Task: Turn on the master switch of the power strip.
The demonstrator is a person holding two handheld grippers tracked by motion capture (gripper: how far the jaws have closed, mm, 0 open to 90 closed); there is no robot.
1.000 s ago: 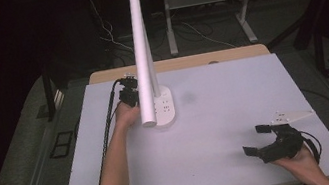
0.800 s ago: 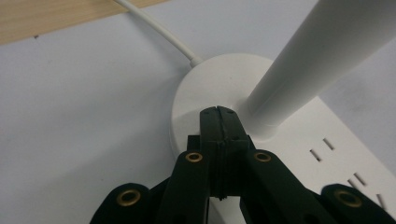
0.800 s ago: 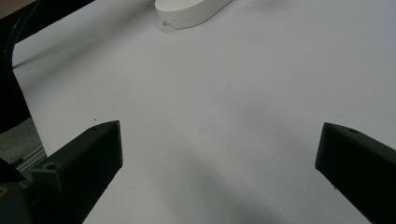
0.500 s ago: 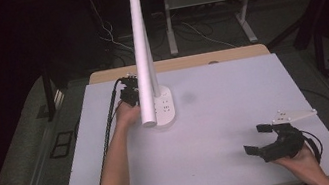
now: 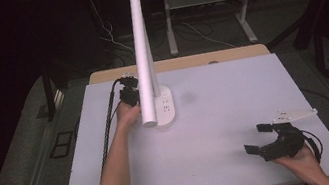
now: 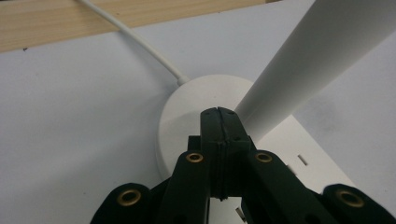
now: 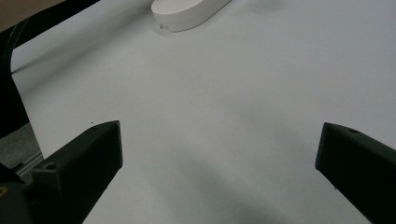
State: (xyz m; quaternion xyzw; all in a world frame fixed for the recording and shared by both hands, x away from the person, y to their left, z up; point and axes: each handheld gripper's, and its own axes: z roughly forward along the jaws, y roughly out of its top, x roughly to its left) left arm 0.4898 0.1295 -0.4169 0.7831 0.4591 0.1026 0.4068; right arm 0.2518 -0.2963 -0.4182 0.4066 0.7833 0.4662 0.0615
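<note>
Your left gripper [image 6: 219, 116] is clenched shut right at the tall white plastic lamp [image 5: 142, 55] (top-heavy, grab low near the base); right gripper [image 5: 265, 137] gapes empty.

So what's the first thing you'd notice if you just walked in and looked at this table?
The tall white tube-shaped lamp rising from its white oval base at the far left of the pale table. The left black gripper sits shut right at that base, while the right black gripper rests wide open near the right corner.

Even overhead light brightens the white table [image 5: 219, 129], surroundings fall dark, shadows soft, nearby parts slightly blurred.
</note>
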